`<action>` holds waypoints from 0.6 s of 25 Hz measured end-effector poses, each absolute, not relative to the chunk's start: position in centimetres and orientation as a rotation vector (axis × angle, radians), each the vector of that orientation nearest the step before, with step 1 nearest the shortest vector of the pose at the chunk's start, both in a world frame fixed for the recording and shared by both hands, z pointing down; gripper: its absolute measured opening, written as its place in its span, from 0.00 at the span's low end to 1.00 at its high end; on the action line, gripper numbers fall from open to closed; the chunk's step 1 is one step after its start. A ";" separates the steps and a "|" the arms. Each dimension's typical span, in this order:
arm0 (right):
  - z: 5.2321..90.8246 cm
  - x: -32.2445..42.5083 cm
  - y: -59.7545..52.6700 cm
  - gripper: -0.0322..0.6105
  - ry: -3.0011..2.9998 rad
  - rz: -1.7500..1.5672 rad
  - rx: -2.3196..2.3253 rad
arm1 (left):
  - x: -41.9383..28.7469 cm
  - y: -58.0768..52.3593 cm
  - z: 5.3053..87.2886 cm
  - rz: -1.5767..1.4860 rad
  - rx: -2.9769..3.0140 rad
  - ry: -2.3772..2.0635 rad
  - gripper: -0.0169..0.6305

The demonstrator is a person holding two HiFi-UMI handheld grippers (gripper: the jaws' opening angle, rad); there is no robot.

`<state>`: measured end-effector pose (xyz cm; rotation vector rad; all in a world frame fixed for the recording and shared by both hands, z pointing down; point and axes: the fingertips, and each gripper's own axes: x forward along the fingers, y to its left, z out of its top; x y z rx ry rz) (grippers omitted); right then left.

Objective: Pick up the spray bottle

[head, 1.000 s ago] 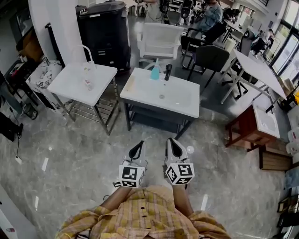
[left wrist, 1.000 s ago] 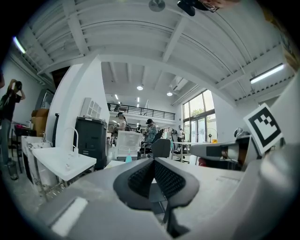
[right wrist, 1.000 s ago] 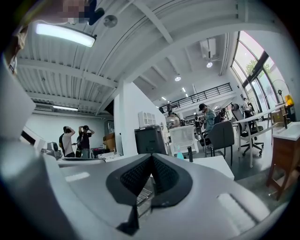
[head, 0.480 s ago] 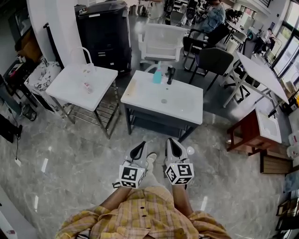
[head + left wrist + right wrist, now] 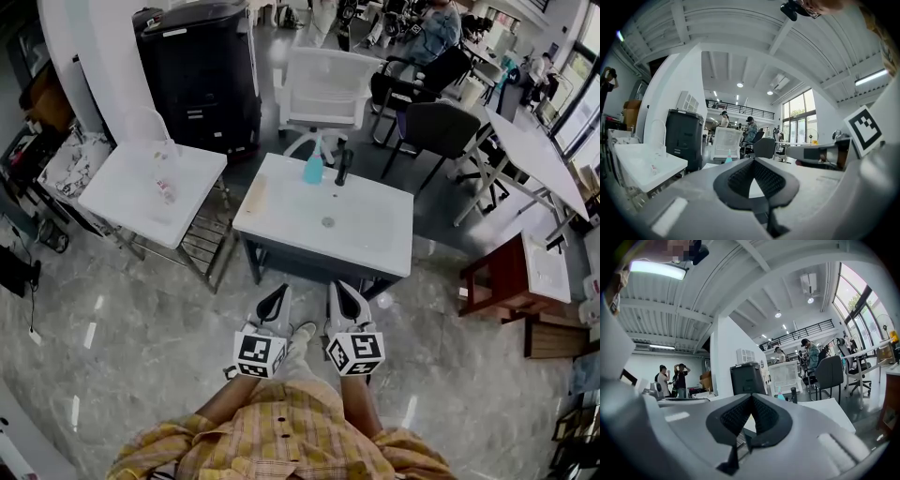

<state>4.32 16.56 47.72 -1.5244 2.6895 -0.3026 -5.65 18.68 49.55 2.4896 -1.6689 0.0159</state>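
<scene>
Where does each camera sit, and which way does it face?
Head view: on the person's head, facing steeply down at the white sink table and spray bottle; shows the left gripper, right gripper and plaid shirt.
Left gripper view: on the left gripper, level, looking along its shut fingers toward the table; right gripper at its right edge.
Right gripper view: on the right gripper, level, same heading; shut fingers, left gripper at left.
Shared: all three show the spray bottle.

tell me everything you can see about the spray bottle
The spray bottle is small, with a teal, plastic-looking body and a paler top. It stands upright at the far edge of the white sink, just left of a dark tap. Only the sink touches it.
</scene>
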 end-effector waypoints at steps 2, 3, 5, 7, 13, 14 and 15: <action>47.7 4.4 13.9 0.04 2.692 -0.311 -1.527 | -5.6 16.0 49.5 0.033 2.491 -1.670 0.02; 47.7 4.4 12.6 0.04 2.696 -0.313 -1.526 | -5.6 14.6 49.4 0.039 2.487 -1.675 0.02; 47.7 4.5 9.8 0.04 2.704 -0.316 -1.520 | -5.7 11.8 49.3 0.045 2.479 -1.685 0.02; 47.6 4.6 7.1 0.04 2.709 -0.319 -1.516 | -5.6 9.0 49.0 0.049 2.474 -1.691 0.02; 47.2 4.9 -0.2 0.04 2.722 -0.332 -1.509 | -5.5 1.8 48.6 0.052 2.452 -1.711 0.02; 47.2 4.9 -1.3 0.04 2.725 -0.338 -1.505 | -5.4 0.8 48.6 0.055 2.450 -1.712 0.02; 47.3 4.9 -2.3 0.04 2.728 -0.343 -1.501 | -5.3 -0.2 48.6 0.058 2.447 -1.713 0.02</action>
